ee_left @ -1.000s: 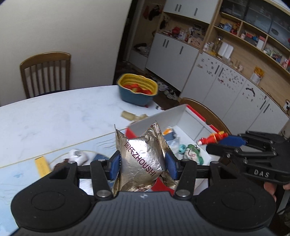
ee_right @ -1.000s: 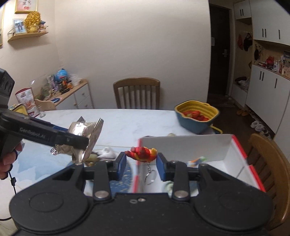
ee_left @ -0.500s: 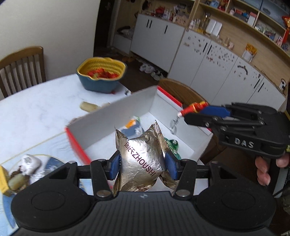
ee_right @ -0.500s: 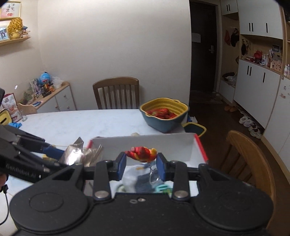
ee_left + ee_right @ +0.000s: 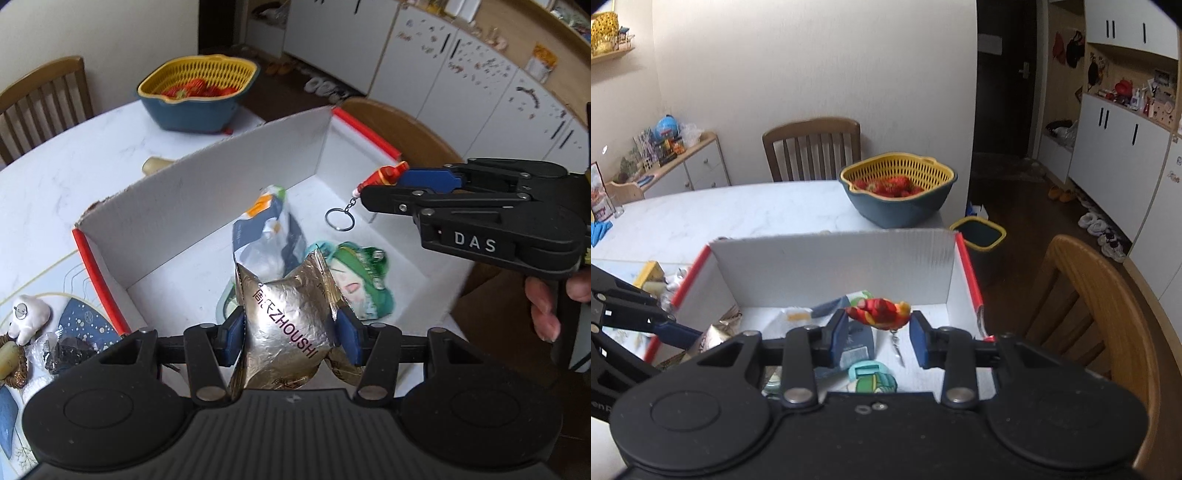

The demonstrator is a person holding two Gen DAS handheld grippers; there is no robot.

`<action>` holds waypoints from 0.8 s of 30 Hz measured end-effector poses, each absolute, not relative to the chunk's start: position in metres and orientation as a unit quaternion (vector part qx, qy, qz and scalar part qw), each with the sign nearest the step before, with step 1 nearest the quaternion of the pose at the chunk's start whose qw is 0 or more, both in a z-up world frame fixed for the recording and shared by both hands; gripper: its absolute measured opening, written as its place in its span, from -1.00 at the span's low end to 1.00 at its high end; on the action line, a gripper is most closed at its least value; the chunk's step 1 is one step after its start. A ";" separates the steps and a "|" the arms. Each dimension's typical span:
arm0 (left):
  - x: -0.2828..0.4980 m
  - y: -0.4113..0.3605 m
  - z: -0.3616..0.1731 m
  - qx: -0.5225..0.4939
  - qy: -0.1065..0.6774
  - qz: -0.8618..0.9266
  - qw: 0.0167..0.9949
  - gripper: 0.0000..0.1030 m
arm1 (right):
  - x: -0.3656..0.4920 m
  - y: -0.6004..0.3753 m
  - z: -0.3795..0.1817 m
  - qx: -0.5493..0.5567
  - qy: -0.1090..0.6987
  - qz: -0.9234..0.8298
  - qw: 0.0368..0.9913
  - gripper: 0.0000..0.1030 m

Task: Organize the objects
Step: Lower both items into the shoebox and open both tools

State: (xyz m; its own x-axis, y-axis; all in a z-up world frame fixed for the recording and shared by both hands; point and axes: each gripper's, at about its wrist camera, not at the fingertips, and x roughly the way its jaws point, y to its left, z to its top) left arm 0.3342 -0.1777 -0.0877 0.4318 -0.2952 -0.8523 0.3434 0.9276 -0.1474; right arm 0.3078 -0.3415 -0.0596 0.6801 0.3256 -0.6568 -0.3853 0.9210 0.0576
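- Table (image 5: 66, 173) – white marble-look top, with a wooden chair (image 5: 812, 147) behind it and another chair (image 5: 1108, 314) at its right edge.
- Box (image 5: 207, 192) – white cardboard with red edges, open-topped, standing on the table; both grippers are above its interior.
- Basket (image 5: 897, 173) – yellow strainer nested in a dark blue bowl, holding red fruit, on the table beyond the box.
- Left gripper (image 5: 290, 334) – blue pads pressed on a foil packet (image 5: 284, 321), crinkled silver with printed lettering, held upright over the box floor.
- Right gripper (image 5: 880, 332) – nearly closed, pinching a red-and-yellow figure keychain (image 5: 881, 314) over the box; its chain and metal ring (image 5: 340, 219) dangle below, clear of the floor. A person's fingers wrap the handle.
- Blue-and-white pouch (image 5: 266, 229) – lying inside the box, just behind the foil packet.
- Green cartoon-face item (image 5: 360, 280) – lying flat in the box, beside the pouch.
- White figurine (image 5: 27, 317) – on a patterned mat left of the box, near a dark wrapped object (image 5: 66, 350).
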 end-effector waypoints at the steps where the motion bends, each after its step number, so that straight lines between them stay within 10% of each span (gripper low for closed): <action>1: 0.337 -0.179 -0.091 0.026 0.503 -0.184 0.844 0.01 | 0.311 -0.341 -0.063 -0.045 0.354 0.195 0.914 -0.34; 24: 0.367 -0.197 -0.127 0.058 0.552 -0.169 0.814 0.03 | 0.325 -0.338 -0.109 -0.101 0.446 0.238 0.857 -0.28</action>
